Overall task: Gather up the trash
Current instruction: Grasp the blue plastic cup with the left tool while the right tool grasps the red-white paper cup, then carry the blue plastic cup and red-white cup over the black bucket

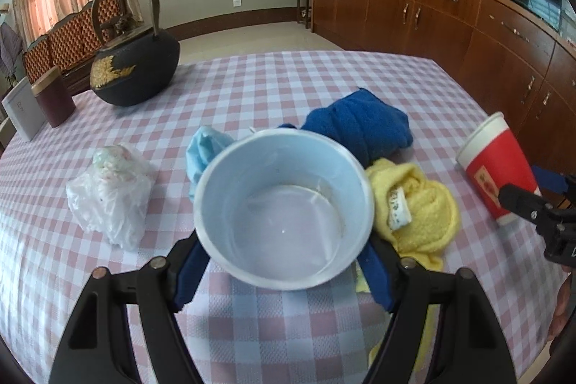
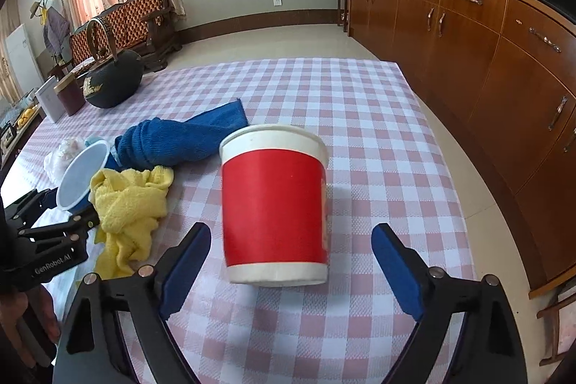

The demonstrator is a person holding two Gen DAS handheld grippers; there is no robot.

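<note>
My left gripper [image 1: 282, 261] is shut on a white plastic cup [image 1: 284, 204], its blue pads pressing both sides of the empty cup just above the checked tablecloth [image 1: 288, 85]. A red paper cup [image 2: 275, 204] with white bands stands between the pads of my right gripper [image 2: 291, 233], which is open with a gap on each side. The same red cup [image 1: 493, 164] appears at the far right of the left wrist view, and the white cup [image 2: 82, 171] shows at the left of the right wrist view. A crumpled white plastic bag [image 1: 108, 193] and a light blue wad [image 1: 205, 150] lie left of the white cup.
A rolled blue towel [image 1: 360, 128] and a yellow cloth [image 1: 421, 204] lie between the two cups. A black iron teapot [image 1: 136, 67], a brown canister [image 1: 54, 99] and a white box [image 1: 21, 112] stand at the far left. Wooden cabinets [image 2: 486, 67] run beyond the table's right edge.
</note>
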